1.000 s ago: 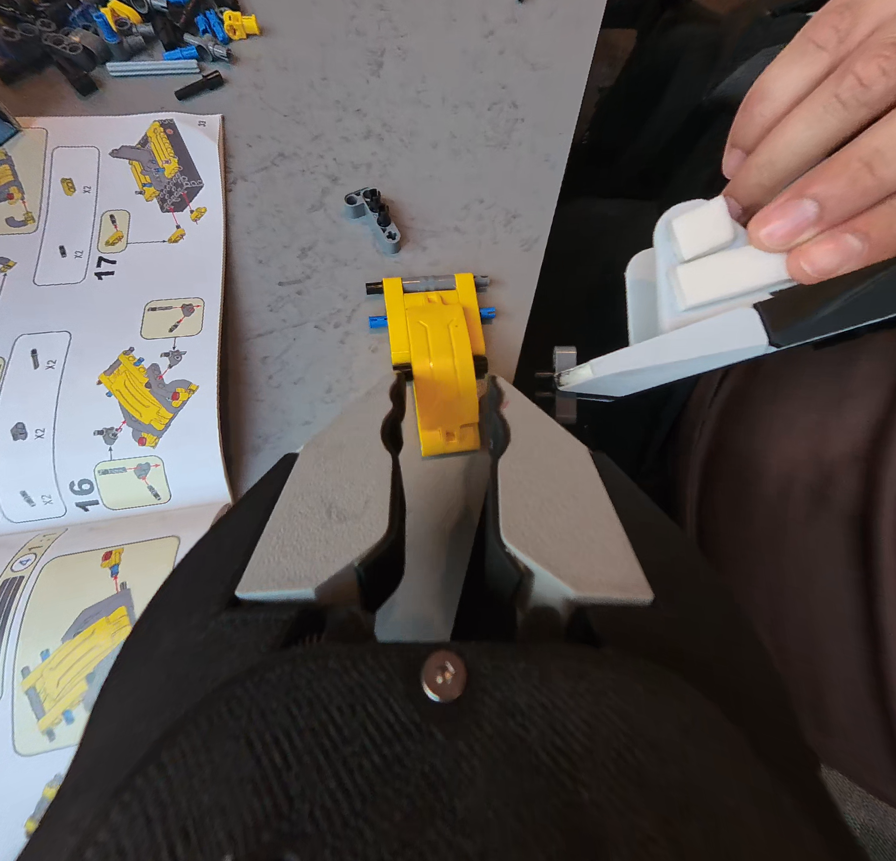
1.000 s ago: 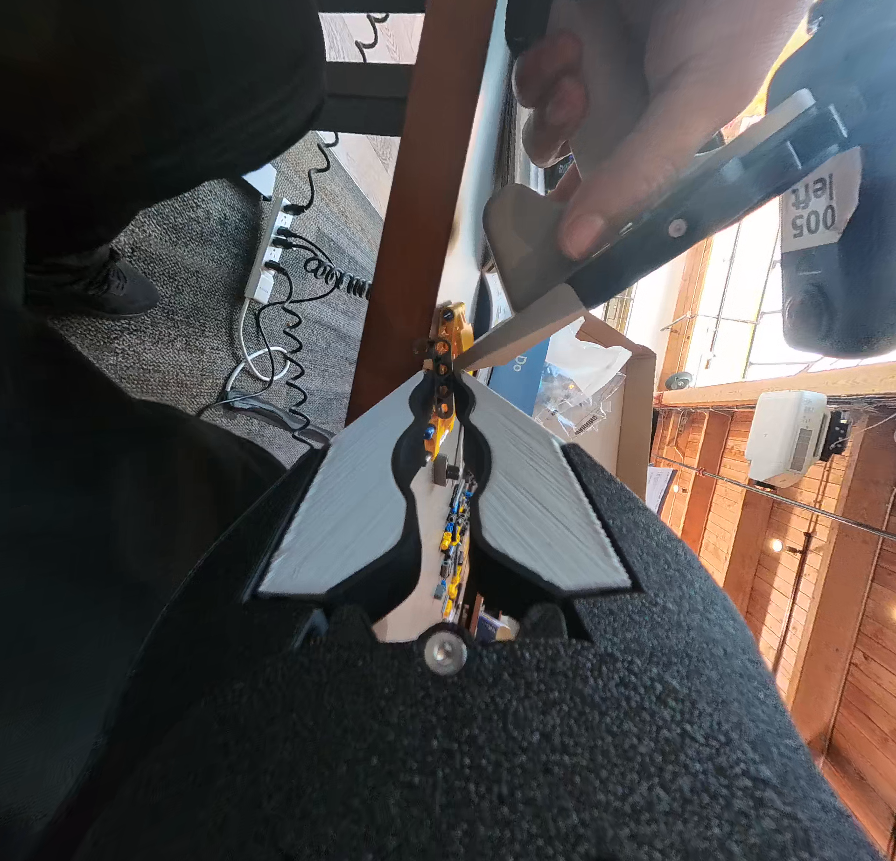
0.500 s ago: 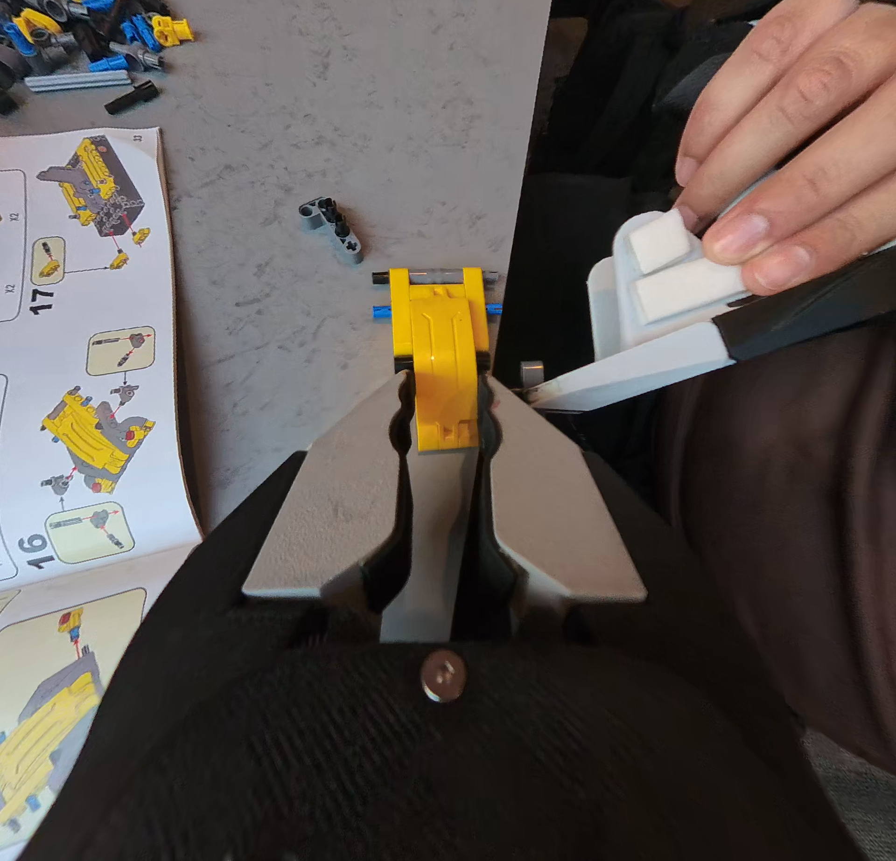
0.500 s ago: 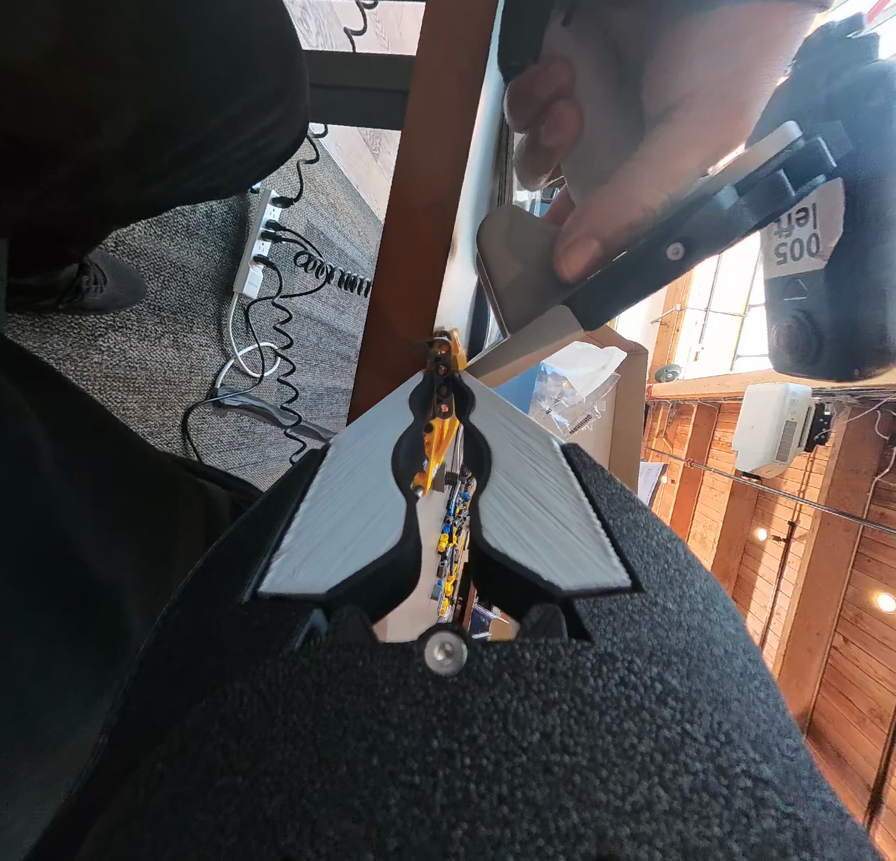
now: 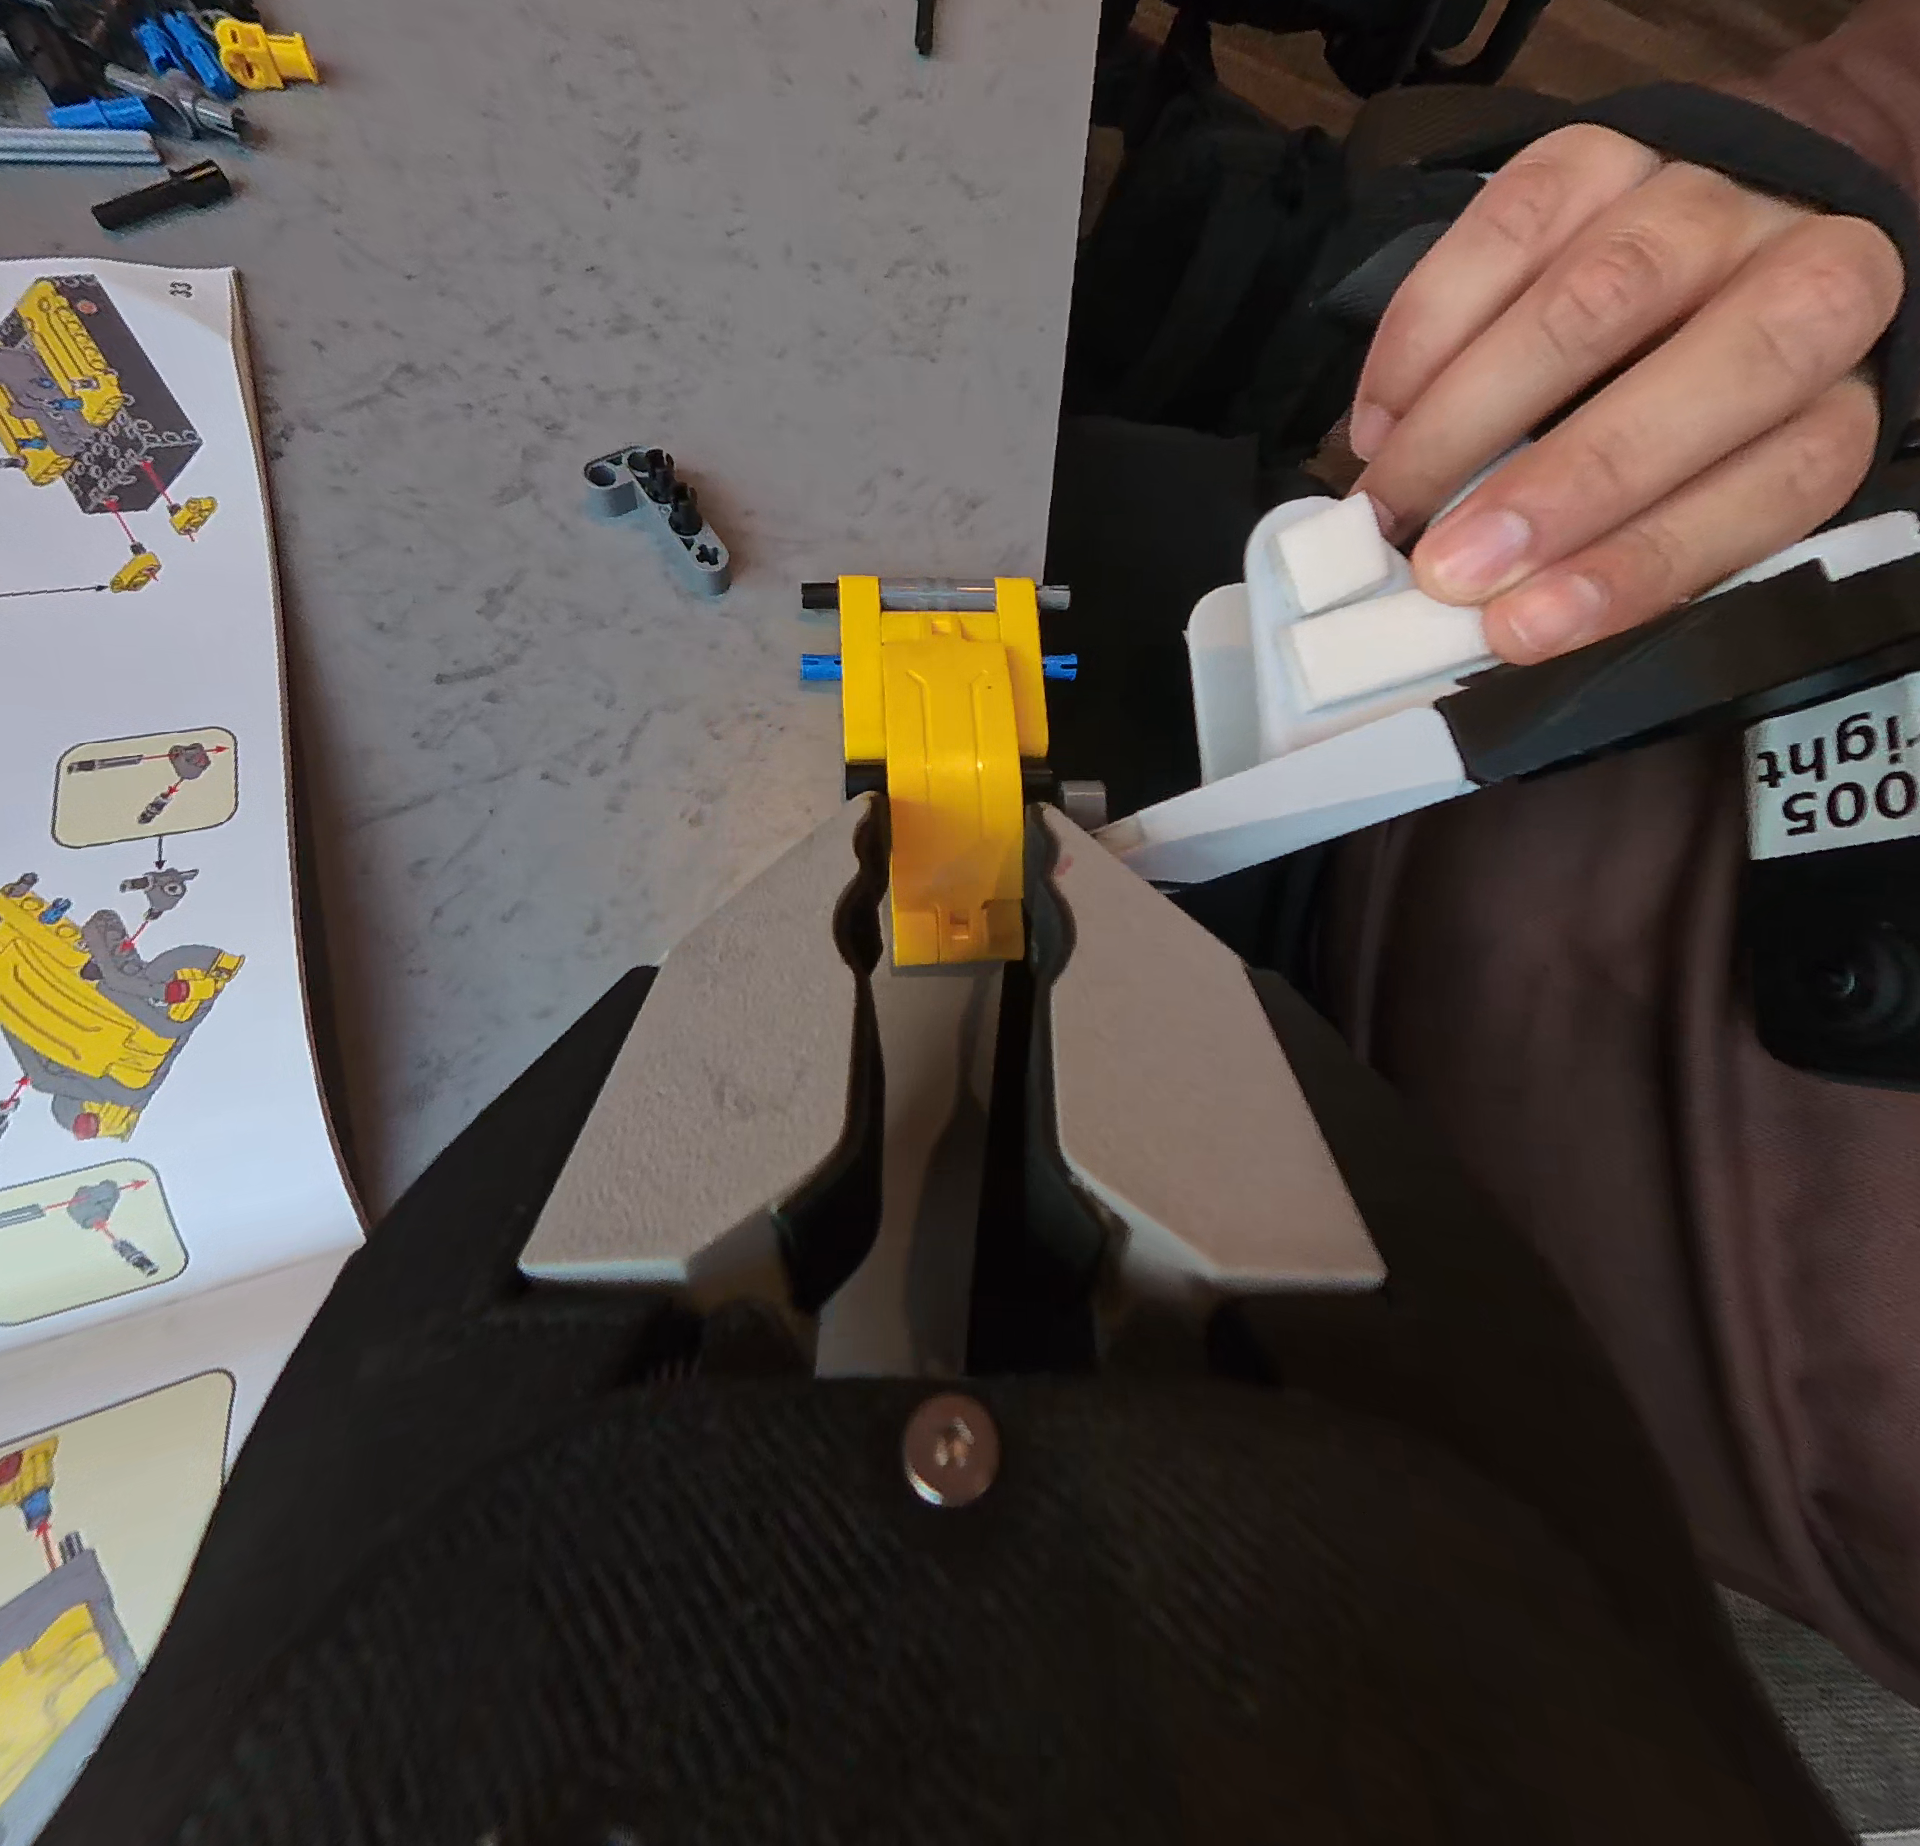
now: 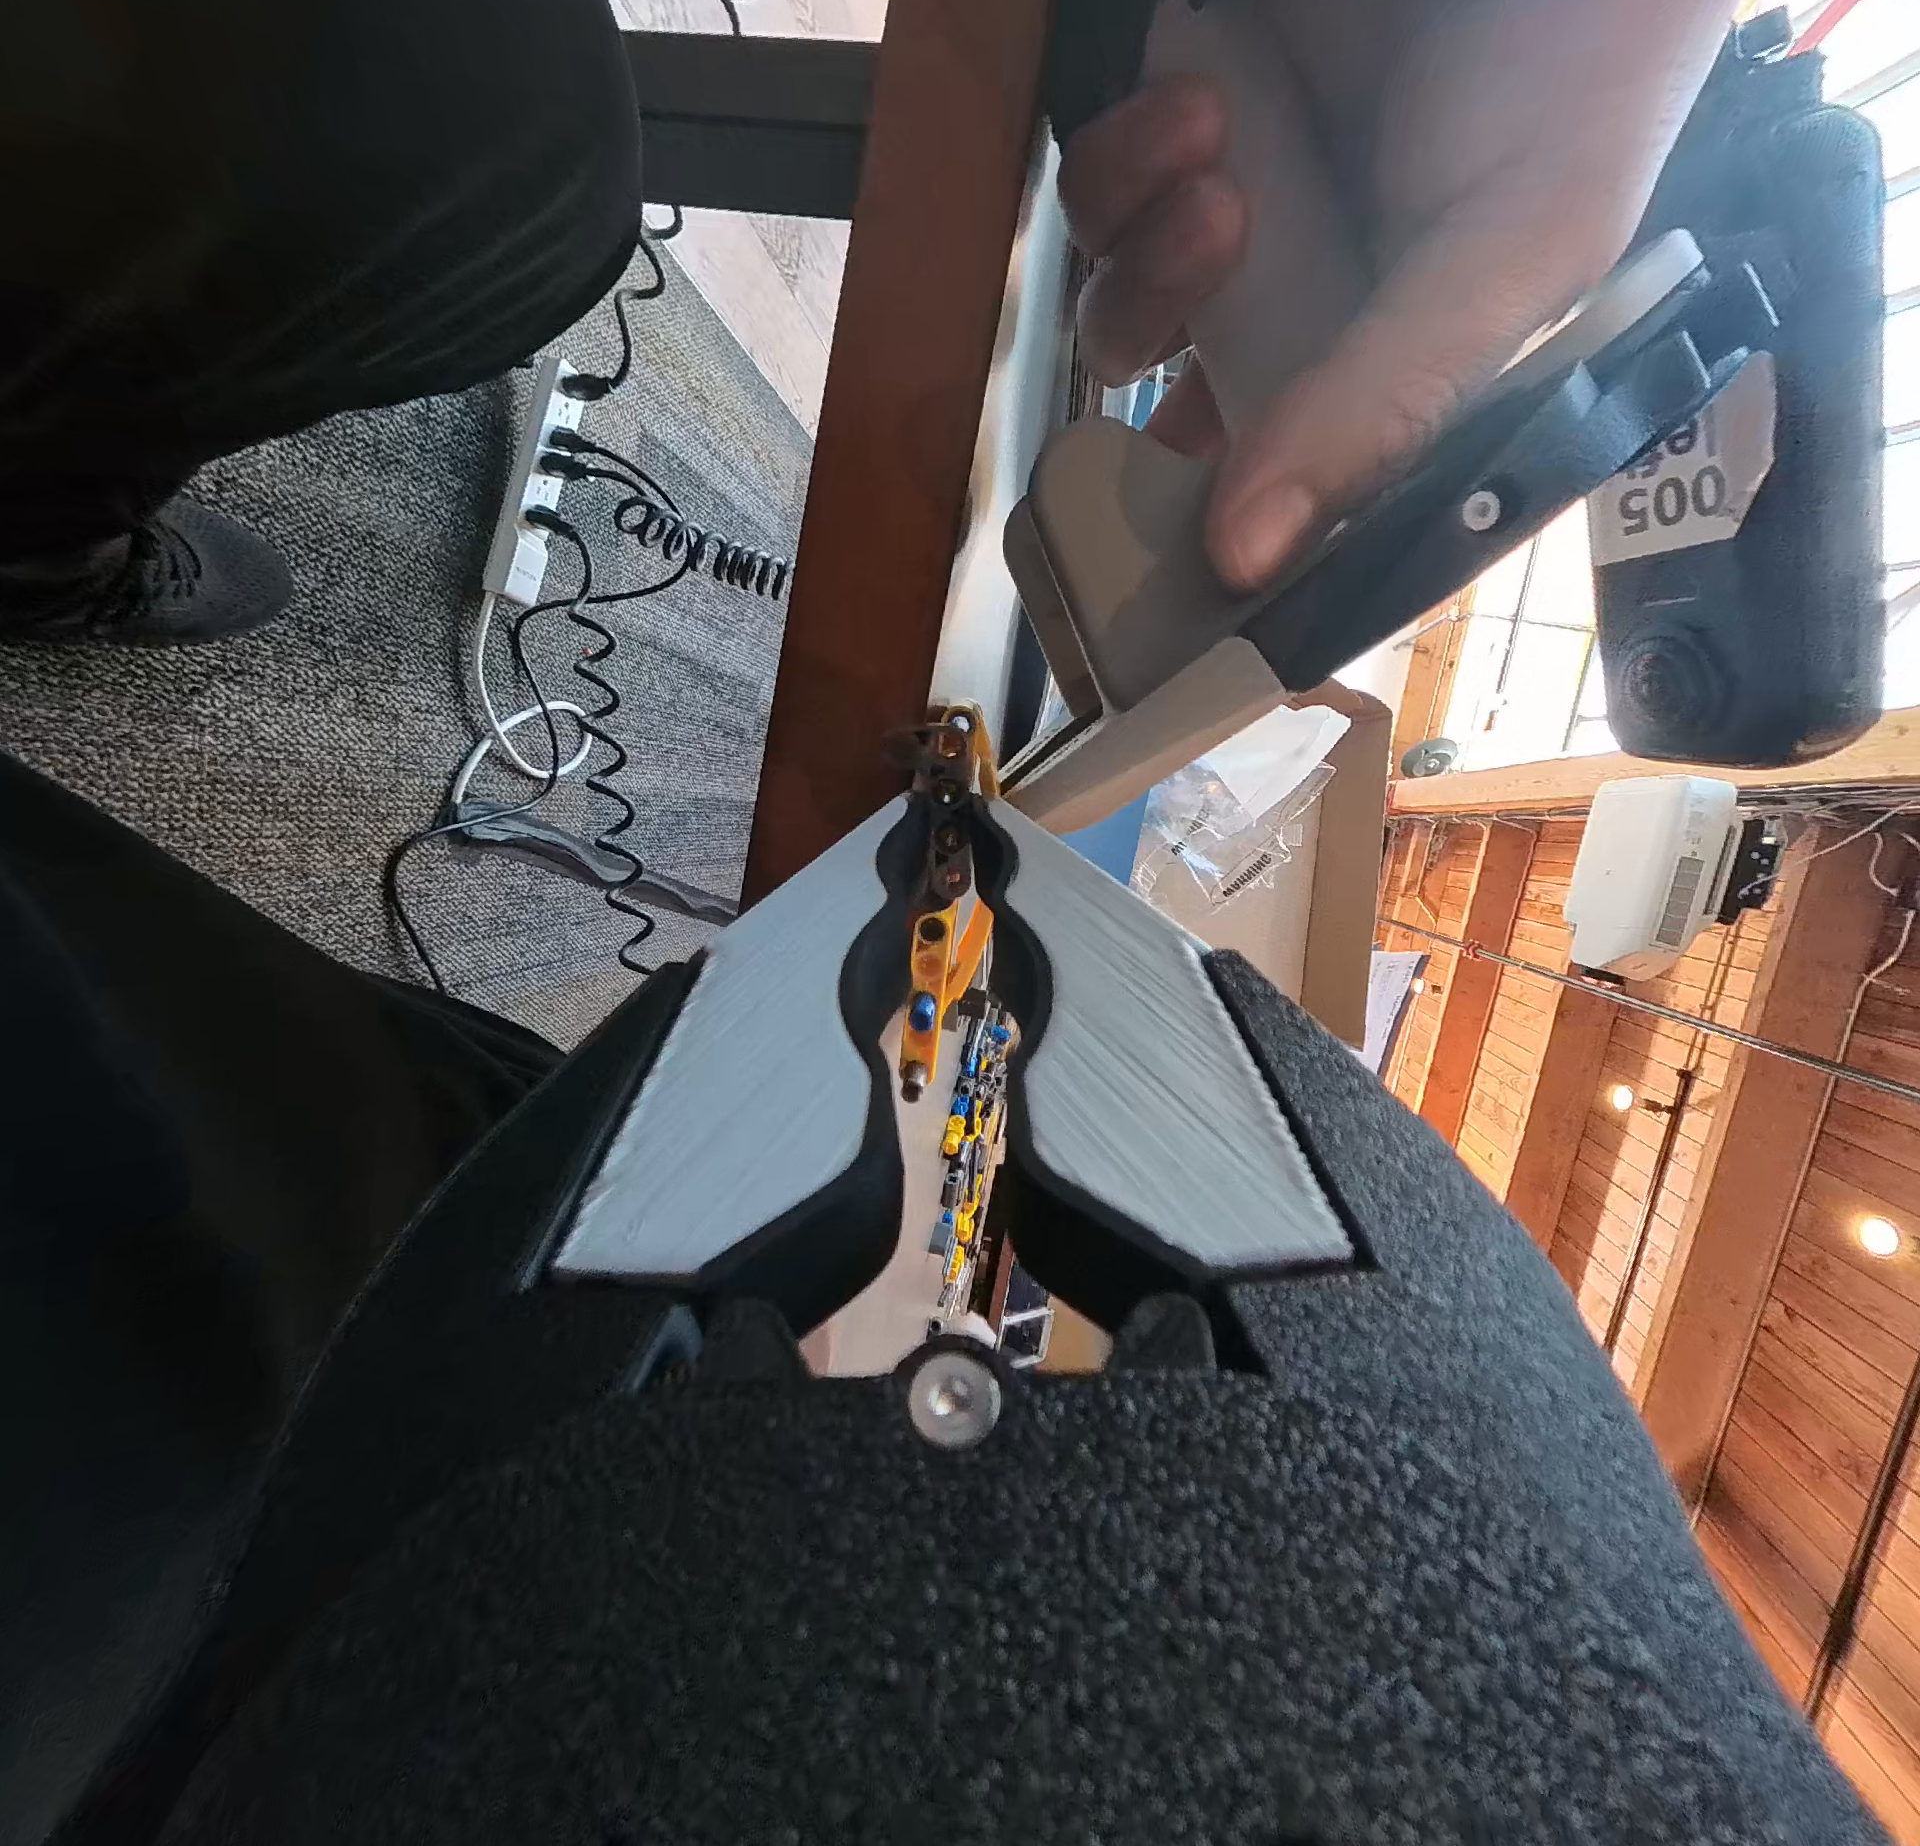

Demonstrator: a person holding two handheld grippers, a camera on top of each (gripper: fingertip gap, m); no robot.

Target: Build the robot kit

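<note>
My left gripper (image 5: 951,822) is shut on a yellow brick assembly (image 5: 951,716) with black, grey and blue pins, held over the grey table's (image 5: 644,238) right edge. My right gripper (image 5: 1117,832) comes in from the right, shut on a small grey piece (image 5: 1086,802) that touches the black pin on the assembly's right side. In the right wrist view my right gripper (image 6: 948,809) has its tips closed at the assembly (image 6: 930,975), seen edge on. The left gripper's finger (image 6: 1174,716), held by a hand (image 6: 1351,290), meets it from the upper right.
An open instruction booklet (image 5: 125,757) lies on the left. A grey bent beam with black pins (image 5: 660,518) lies just beyond the assembly. Loose pieces (image 5: 135,40) are piled far left. Below are a wooden table leg (image 6: 904,342), a power strip with cables (image 6: 540,477) and a cardboard box (image 6: 1320,861). The tips of both grippers are at nearly the same place.
My right gripper has moved left with the grey piece, from a gap beside the assembly to contact with its side pin. The left gripper keeps its hold.
</note>
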